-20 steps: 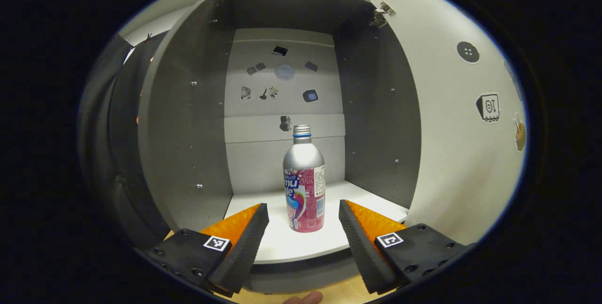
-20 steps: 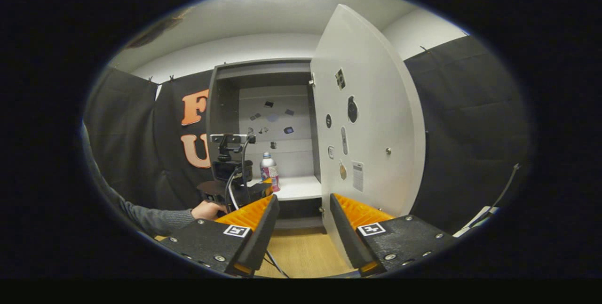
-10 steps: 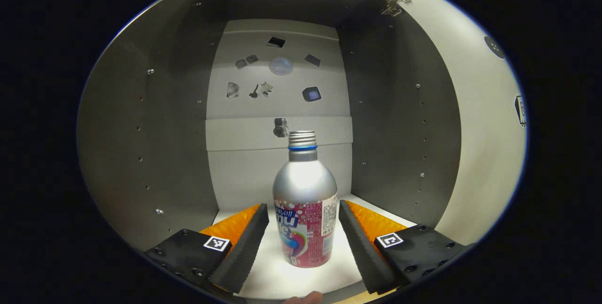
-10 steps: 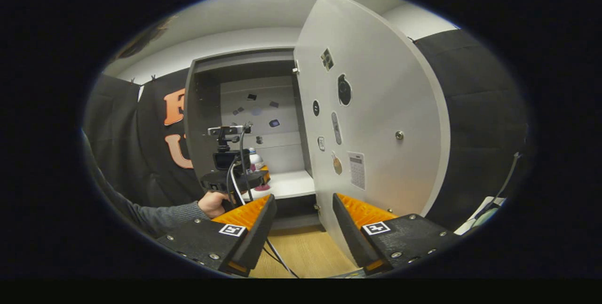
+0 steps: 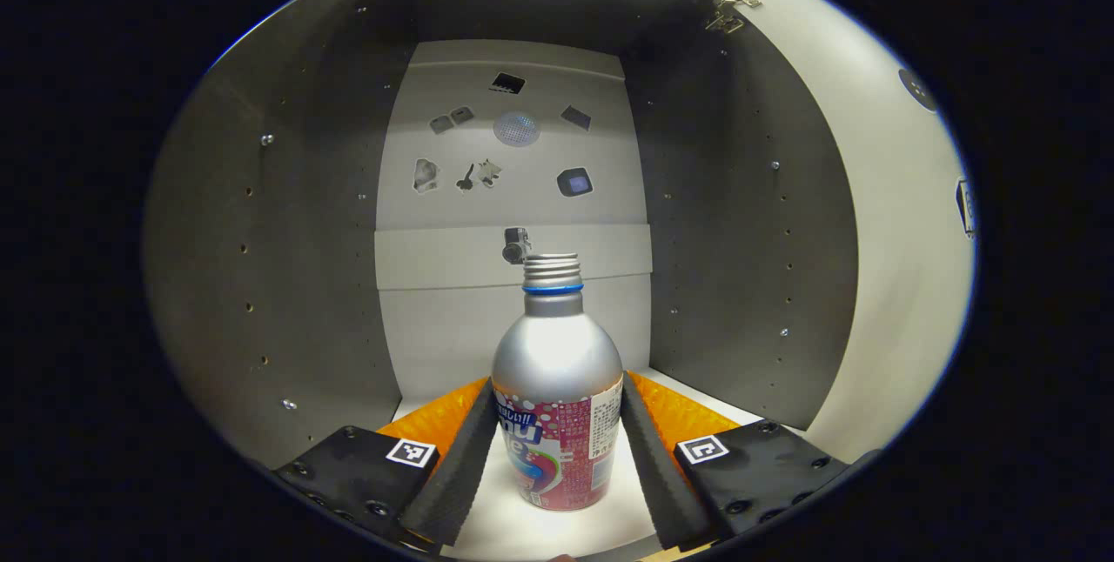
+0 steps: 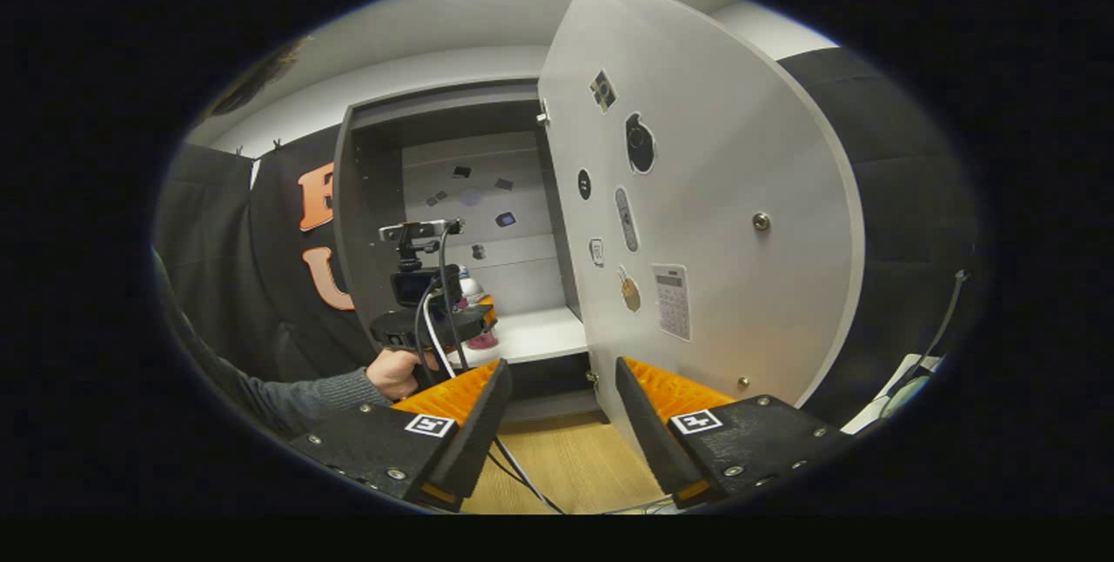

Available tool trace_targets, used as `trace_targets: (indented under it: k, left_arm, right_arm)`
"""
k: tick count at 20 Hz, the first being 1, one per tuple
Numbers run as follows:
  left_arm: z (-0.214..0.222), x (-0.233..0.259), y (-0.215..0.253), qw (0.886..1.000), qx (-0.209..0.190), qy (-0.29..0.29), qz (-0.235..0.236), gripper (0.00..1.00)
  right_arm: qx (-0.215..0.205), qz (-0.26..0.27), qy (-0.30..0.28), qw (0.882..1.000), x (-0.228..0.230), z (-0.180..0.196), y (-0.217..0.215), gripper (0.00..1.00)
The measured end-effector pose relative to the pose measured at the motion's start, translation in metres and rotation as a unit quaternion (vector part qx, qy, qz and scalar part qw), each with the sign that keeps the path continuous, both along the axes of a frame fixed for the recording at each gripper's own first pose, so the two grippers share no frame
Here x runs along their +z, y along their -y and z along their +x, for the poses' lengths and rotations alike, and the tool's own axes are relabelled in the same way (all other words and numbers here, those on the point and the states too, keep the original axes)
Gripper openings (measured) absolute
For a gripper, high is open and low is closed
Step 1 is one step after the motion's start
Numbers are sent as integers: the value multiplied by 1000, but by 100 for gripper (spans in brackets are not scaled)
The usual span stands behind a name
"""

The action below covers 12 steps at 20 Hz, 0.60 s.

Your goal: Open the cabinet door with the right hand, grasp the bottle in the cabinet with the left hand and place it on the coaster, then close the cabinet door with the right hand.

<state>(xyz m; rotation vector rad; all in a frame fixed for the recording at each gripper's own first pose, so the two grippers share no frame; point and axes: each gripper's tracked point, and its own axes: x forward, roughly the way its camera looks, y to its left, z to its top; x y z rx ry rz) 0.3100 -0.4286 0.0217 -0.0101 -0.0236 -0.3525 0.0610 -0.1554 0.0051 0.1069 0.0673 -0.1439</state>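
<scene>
A silver bottle with a pink label and a blue ring under its cap stands upright on the white cabinet shelf. My left gripper is inside the cabinet, and both fingers press on the bottle's label sides. In the right gripper view that left gripper, held by a hand, reaches into the cabinet and hides most of the bottle. The cabinet door stands wide open. My right gripper is open and holds nothing, low in front of the door's bottom corner.
The grey cabinet walls close in on both sides of the bottle. The door carries stickers and a small knob. A grey sleeve crosses the lower left. Below lies a wooden surface with cables.
My left gripper went deeper into the cabinet and its fingers closed in onto the bottle. The right gripper view shifted slightly, so the door looks nearer and larger.
</scene>
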Motion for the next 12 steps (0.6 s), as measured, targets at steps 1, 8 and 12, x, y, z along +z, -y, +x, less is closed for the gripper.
trace_targets:
  k: [1,8,12]
  left_arm:
    - [-5,3,-4,1000,3,3,0,86]
    - [-75,37,-28,999,9,35,-3,86]
    - [-137,28,-59,998,24,52,18,85]
  right_arm:
    - [0,-1,1,1000,0,-4,0,75]
    - [26,2,2,1000,-2,-40,-10,76]
    - [48,7,-5,999,-9,-72,-20,76]
